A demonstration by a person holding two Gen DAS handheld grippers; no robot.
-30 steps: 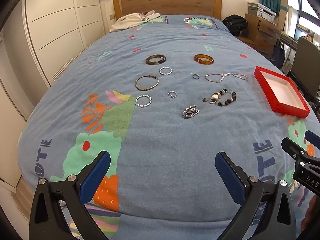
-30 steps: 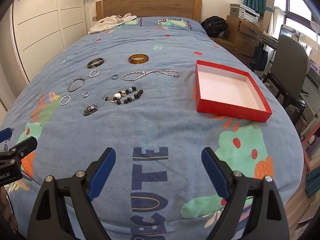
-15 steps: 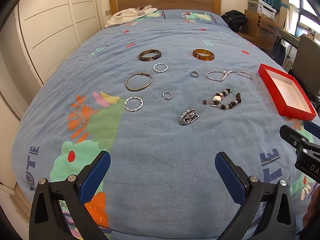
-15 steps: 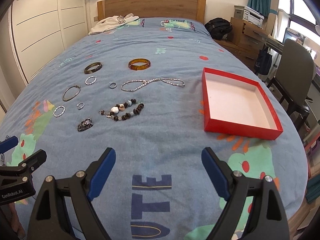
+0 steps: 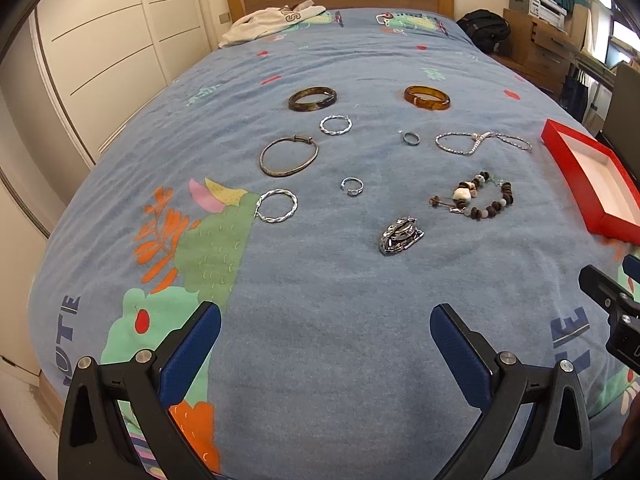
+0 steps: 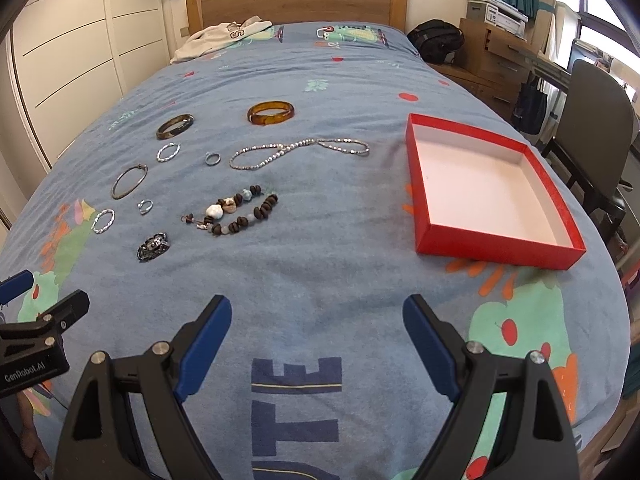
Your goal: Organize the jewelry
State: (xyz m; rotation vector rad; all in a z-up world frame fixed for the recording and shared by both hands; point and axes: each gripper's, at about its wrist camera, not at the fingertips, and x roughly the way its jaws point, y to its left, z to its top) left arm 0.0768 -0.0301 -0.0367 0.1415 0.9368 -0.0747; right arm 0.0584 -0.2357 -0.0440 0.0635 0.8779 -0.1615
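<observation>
Compared with one second ago, both views sit nearer the jewelry: pieces appear larger and lower in frame, and less of the "CUTE" lettering shows under the right gripper [image 6: 317, 320]. Nothing on the bed [image 5: 320, 300] has shifted.

Left gripper [image 5: 325, 328] and right gripper both hover over the blue cover, jaws spread wide, holding nothing.

Count, ten pieces, all lying apart on the cover:
- two thick bangles: dark bangle [image 5: 312, 98], amber bangle [image 5: 427, 97]
- one thin oval bangle [image 5: 289, 156]
- two twisted silver hoops [image 5: 277, 205]
- two small rings [image 5: 352, 186]
- one silver chain [image 6: 299, 151]
- one beaded bracelet [image 6: 234, 213]
- one metal watch [image 5: 401, 235]

One red box [image 6: 490, 193] stands right of the jewelry, open, white inside.

Writing: "GenRobot.AI" on the left gripper body in the right view; "UTE" on the cover.
</observation>
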